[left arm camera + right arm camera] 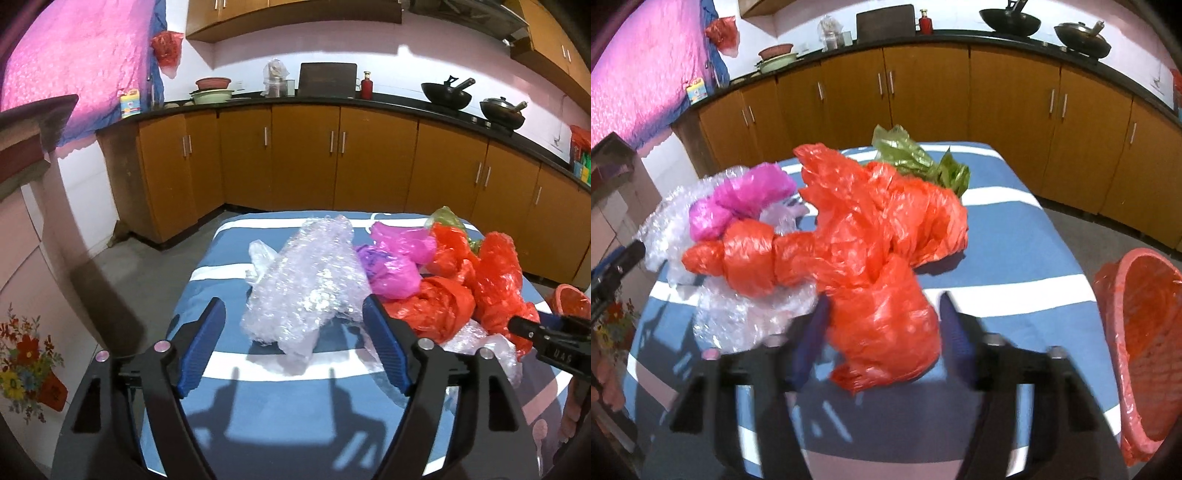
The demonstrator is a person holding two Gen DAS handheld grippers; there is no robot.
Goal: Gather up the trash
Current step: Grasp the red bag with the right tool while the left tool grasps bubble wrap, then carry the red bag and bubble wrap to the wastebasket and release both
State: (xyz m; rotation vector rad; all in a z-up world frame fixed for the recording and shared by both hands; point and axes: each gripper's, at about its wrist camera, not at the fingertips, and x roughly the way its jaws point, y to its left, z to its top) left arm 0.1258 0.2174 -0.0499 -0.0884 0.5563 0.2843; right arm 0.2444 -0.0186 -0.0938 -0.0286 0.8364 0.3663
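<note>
the left gripper hangs over the blue and white striped cloth-covered counter with its jaws wide open. the crumpled clear bubble-wrap sheet lies just ahead, its near tip between the blue pads, unpressed; the stance looks like a setup for a pinch. the right gripper has its jaws on either side of the lower end of the crinkled red plastic bag, but the blur hides whether the pads are pressing, so i cannot tell if it is gripped. the trash sits heaped mid-counter: a bright pink plastic bag beside the red one, a green plastic bag behind. the red-lined woven wastebasket stands off the right edge, probably where it all goes. its lower half is cut off by the frame.
</note>
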